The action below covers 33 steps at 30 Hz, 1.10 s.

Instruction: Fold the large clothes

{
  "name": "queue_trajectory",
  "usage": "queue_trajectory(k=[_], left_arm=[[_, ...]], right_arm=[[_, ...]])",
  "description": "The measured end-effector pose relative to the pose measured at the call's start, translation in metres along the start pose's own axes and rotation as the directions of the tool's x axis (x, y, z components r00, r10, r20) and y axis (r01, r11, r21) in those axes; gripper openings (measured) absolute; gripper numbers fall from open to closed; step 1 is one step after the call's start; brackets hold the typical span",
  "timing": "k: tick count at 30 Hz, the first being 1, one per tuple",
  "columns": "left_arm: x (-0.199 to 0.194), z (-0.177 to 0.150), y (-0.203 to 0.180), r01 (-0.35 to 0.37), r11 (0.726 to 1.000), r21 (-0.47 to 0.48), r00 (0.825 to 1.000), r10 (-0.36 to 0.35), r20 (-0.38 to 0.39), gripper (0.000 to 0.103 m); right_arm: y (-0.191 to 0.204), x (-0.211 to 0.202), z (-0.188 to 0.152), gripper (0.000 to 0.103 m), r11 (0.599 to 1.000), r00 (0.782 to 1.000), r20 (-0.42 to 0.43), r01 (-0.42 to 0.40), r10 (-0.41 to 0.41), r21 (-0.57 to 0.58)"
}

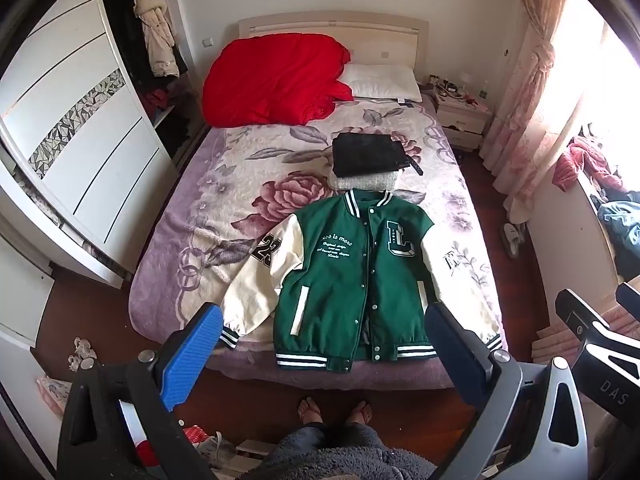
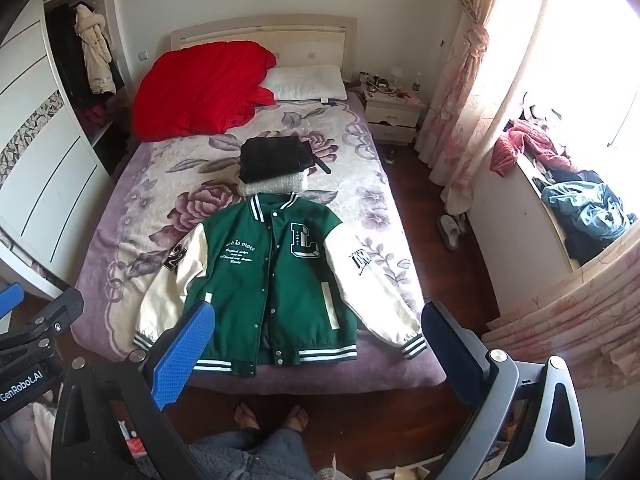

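A green varsity jacket (image 1: 352,276) (image 2: 272,276) with cream sleeves lies flat, front up and snapped shut, at the foot of the bed. Both sleeves spread outward and its striped hem faces me. My left gripper (image 1: 324,320) hangs open above the bed's near edge with nothing between its blue fingers. In the right wrist view my right gripper (image 2: 318,318) is held the same way, open and empty, well above the jacket. Each gripper's frame shows at the edge of the other's view.
Behind the collar sits a stack of folded clothes (image 1: 368,160) (image 2: 276,164), black on grey. A red duvet (image 1: 272,80) and white pillow (image 1: 380,82) lie at the headboard. A wardrobe (image 1: 80,152) stands left, a nightstand (image 1: 460,116) right. A person's feet (image 1: 332,410) stand at the bed's foot.
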State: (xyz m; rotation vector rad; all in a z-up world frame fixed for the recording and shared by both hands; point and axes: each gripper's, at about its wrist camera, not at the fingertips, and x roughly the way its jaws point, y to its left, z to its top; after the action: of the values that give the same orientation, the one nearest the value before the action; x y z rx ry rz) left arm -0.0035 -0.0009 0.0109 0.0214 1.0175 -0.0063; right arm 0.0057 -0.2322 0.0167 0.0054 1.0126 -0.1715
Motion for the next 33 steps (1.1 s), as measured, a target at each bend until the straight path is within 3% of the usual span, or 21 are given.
queue_trajectory(k=[33], left_arm=[[-0.005, -0.004, 0.005, 0.005, 1.0, -0.007, 1.0, -0.005, 0.01, 0.103]], right_arm=[[0.014, -0.015, 0.005, 0.103, 1.0, 1.0, 0.023, -0.006, 0.006, -0.012]])
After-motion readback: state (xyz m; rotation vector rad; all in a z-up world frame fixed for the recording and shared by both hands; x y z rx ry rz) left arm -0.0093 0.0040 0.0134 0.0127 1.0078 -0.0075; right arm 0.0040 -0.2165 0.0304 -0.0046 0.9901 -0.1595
